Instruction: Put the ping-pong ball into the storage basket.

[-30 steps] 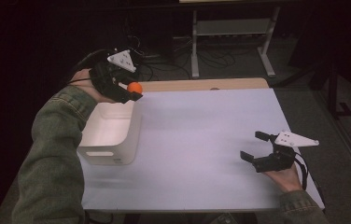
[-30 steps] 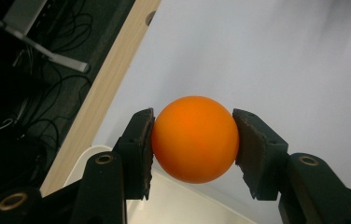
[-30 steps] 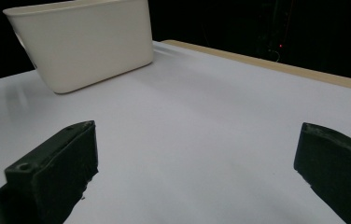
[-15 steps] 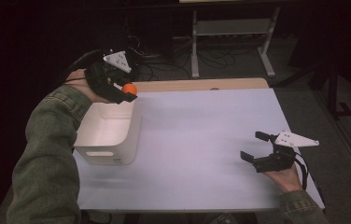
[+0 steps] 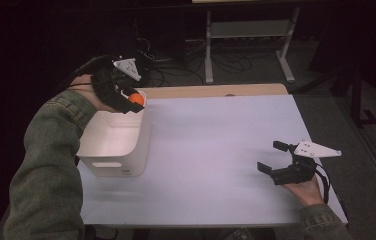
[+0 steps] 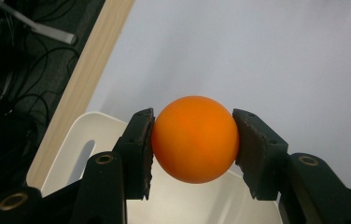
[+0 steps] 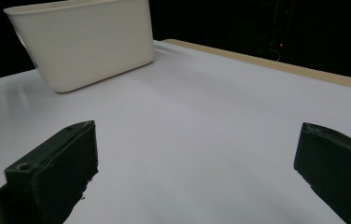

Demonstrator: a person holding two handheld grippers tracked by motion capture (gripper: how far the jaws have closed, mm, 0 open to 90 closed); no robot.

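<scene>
An orange ball (image 5: 136, 98) (image 6: 195, 138) is clamped between the jaws of my left gripper (image 5: 128, 100) (image 6: 193, 149), which hangs over the far right corner of a white bin (image 5: 116, 145) (image 6: 85, 140) at the table's left side. The bin also stands in the right gripper view (image 7: 82, 42), far off to the upper left. My right gripper (image 5: 275, 159) (image 7: 197, 177) rests low over the table near its right front, jaws wide apart with nothing between them.
The white tabletop (image 5: 216, 150) has a wooden strip (image 5: 211, 91) along its far edge. Beyond it, on a dark floor, are cables (image 5: 166, 65) and a metal stand (image 5: 246, 35). A green sleeve (image 5: 51, 165) runs along the bin's left side.
My left gripper, with the ball, has drifted slightly left and toward the bin's far corner. The right gripper has stayed still.
</scene>
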